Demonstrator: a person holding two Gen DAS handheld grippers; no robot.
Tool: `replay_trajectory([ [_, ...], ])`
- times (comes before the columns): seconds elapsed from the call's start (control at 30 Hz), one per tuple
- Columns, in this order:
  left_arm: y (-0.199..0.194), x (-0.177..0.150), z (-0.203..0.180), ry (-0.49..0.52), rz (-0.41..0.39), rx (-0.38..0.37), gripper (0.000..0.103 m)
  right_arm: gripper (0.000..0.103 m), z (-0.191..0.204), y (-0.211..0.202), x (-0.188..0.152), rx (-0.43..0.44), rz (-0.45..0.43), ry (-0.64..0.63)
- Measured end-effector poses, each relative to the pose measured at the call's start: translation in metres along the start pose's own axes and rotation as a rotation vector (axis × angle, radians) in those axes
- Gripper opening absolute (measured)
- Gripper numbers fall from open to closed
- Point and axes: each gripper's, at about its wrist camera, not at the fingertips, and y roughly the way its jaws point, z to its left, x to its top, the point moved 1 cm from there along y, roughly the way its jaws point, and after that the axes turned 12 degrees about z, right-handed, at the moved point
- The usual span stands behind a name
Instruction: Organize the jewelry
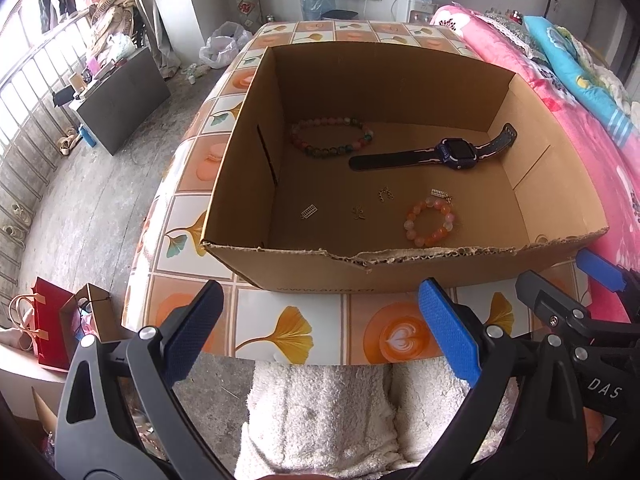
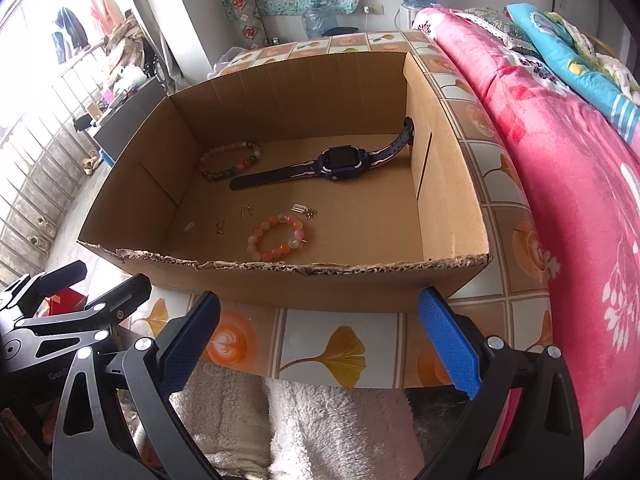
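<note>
1. The left tongs and right tongs are both wide apart and hold nothing.
2. The cardboard box sits just ahead of them.
3. Inside lie an orange bead bracelet, a watch and tiny charms.
4. The beads look round and slippery, so pinch across the ring.
5. The watch strap looks bendy.
6. Box writing is too blurry; one tong reads "DAS".

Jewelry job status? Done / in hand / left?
Done: cannot tell; nothing looks sorted. The watch, green-pink bracelet, orange bracelet and small charms lie loose on the floor of the cardboard box.
In hand: nothing. The left gripper and right gripper are open, outside the box's near wall.
Left: seemingly all the organizing.
</note>
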Motion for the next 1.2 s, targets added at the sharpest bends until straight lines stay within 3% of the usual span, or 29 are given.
replay_trajectory([
  [1.2,0.0012,0.0004,0.0022,0.005,0.008,-0.004,0.094,0.097,-0.0027,0.0041,-0.003,0.007,0.013,0.017],
])
